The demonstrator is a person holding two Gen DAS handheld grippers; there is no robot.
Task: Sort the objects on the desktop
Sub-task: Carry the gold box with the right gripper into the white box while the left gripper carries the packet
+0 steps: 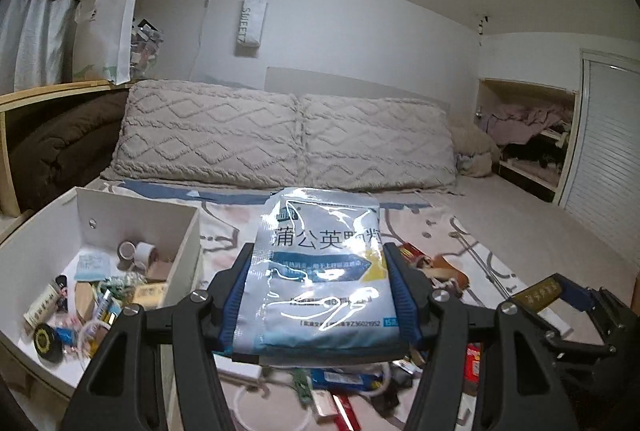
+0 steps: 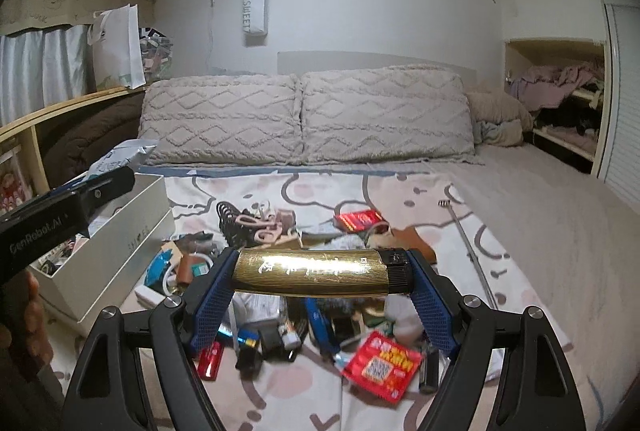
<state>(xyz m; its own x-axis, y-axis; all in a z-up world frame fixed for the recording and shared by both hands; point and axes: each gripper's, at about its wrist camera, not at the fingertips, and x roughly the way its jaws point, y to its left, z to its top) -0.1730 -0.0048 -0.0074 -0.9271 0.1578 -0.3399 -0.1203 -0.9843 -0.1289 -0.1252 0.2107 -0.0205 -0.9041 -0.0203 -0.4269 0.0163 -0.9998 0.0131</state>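
Bed [image 2: 520,215] fills the scene, patterned sheet, two knit pillows [image 1: 280,139] at the far end. White open box [image 1: 140,215] sits on the sheet at left, holding tape rolls [image 1: 136,251], small packets and tins. Loose clutter pile [image 2: 304,327] lies near centre: red packets, hair clips, cables, a blue pen. Left gripper [image 1: 320,295] is part closed, pads pressing both side edges of a silver-blue sachet [image 1: 320,263], held up above the sheet, just right of the box. Right gripper [image 2: 322,291] stands wide, clamped end to end on a gold ribbed lighter [image 2: 316,271] held crosswise over the clutter.
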